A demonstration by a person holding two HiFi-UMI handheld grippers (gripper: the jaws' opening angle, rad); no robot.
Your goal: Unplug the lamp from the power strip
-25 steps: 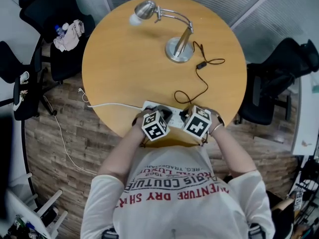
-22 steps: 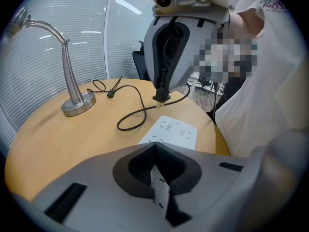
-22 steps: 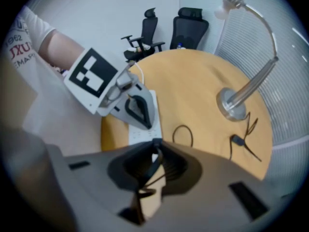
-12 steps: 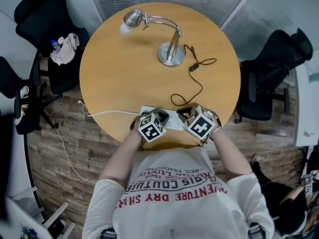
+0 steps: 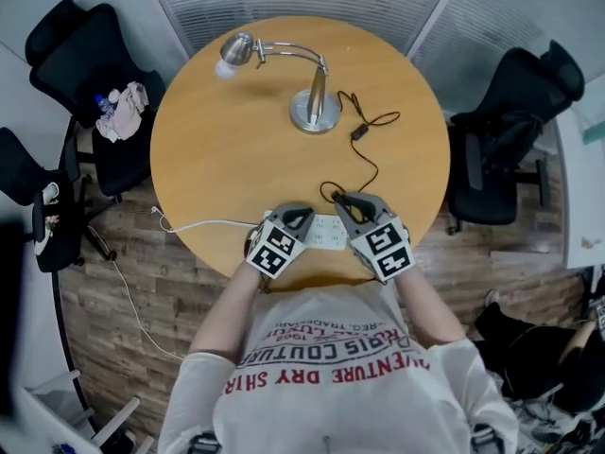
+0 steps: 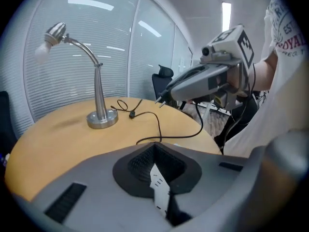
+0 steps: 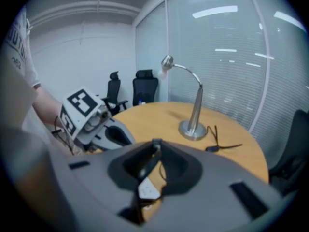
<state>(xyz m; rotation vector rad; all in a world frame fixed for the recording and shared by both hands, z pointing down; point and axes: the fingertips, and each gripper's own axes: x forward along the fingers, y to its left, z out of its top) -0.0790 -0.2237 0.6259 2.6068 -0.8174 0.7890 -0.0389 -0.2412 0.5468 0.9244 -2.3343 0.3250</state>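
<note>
On the round table (image 5: pixel 236 140), the power strip (image 5: pixel 326 232) lies crosswise at the near edge, the left gripper (image 5: pixel 297 218) over its left end, jaws closed on nothing. Just above its right end the right gripper (image 5: pixel 342 200) clamps the plug (image 6: pixel 159 100), prongs bare, cord (image 5: pixel 374 164) trailing to the far lamp (image 5: pixel 313 102).

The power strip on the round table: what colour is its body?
The power strip is white; the head view shows it best.

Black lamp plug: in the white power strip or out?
Out: right gripper holds the black plug, prongs bare, clear of the white power strip.
</note>
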